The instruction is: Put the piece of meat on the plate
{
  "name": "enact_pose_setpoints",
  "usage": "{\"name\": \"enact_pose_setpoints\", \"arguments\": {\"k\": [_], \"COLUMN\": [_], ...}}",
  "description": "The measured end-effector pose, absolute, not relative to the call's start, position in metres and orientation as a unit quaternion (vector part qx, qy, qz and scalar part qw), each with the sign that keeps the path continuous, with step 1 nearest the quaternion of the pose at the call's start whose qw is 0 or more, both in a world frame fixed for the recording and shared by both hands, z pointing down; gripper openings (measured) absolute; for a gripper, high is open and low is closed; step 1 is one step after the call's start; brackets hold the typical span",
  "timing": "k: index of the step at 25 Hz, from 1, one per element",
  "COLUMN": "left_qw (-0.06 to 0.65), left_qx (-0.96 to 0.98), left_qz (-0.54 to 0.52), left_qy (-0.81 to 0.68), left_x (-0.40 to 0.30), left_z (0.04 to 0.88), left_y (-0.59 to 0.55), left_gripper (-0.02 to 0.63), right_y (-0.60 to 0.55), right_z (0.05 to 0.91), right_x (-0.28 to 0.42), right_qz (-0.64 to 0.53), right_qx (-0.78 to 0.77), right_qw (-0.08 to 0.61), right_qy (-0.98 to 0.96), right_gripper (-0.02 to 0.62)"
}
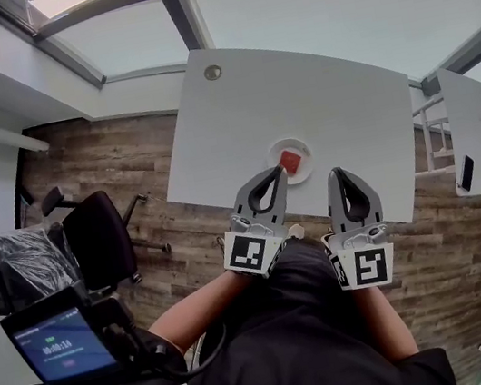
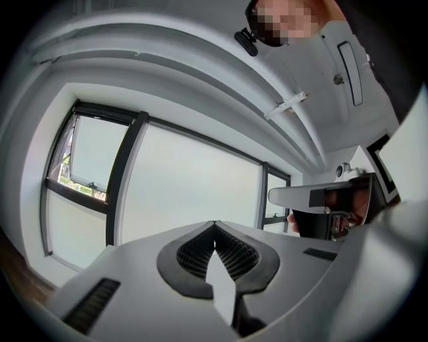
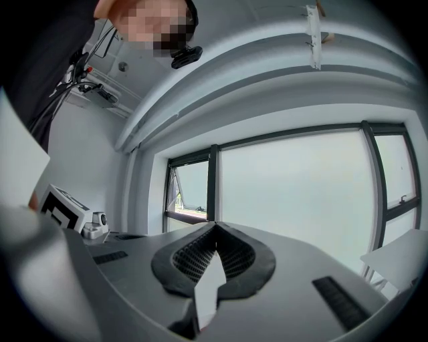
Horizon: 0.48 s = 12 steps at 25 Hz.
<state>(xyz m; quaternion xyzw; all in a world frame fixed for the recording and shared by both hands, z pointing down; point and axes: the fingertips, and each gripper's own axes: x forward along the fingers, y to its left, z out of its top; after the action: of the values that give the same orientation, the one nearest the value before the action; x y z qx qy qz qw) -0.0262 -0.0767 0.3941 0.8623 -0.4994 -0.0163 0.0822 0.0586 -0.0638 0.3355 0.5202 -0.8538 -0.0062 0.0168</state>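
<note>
Small screen device (image 1: pixel 62 343) closest, lower left; black chair (image 1: pixel 96 235) beyond it. Left gripper (image 1: pixel 273 175): jaws closed tip to tip, nothing held, nose at near edge of the plate (image 1: pixel 274 151). Piece of meat (image 1: pixel 289 162): small flat red square lying on that round white plate, on the white table (image 1: pixel 343 95). Right gripper (image 1: pixel 337 173): jaws together, empty.
</note>
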Motion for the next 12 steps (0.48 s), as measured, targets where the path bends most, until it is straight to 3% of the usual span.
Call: {"name": "enact_pose_setpoints", "arguments": {"k": [12], "left_qw": [0.072], "left_qx": [0.864], "left_qz": [-0.019], "left_qy": [-0.497], "left_x": [-0.03], "left_z": [0.391], "left_y": [-0.073], "left_gripper": [0.006], "right_y": [-0.062], "right_z": [0.351], "right_x": [0.044], "right_qz": [-0.014], "right_qx": [0.5], "right_qw": [0.031], "right_qy": [-0.866], "right_gripper": [0.005]}}
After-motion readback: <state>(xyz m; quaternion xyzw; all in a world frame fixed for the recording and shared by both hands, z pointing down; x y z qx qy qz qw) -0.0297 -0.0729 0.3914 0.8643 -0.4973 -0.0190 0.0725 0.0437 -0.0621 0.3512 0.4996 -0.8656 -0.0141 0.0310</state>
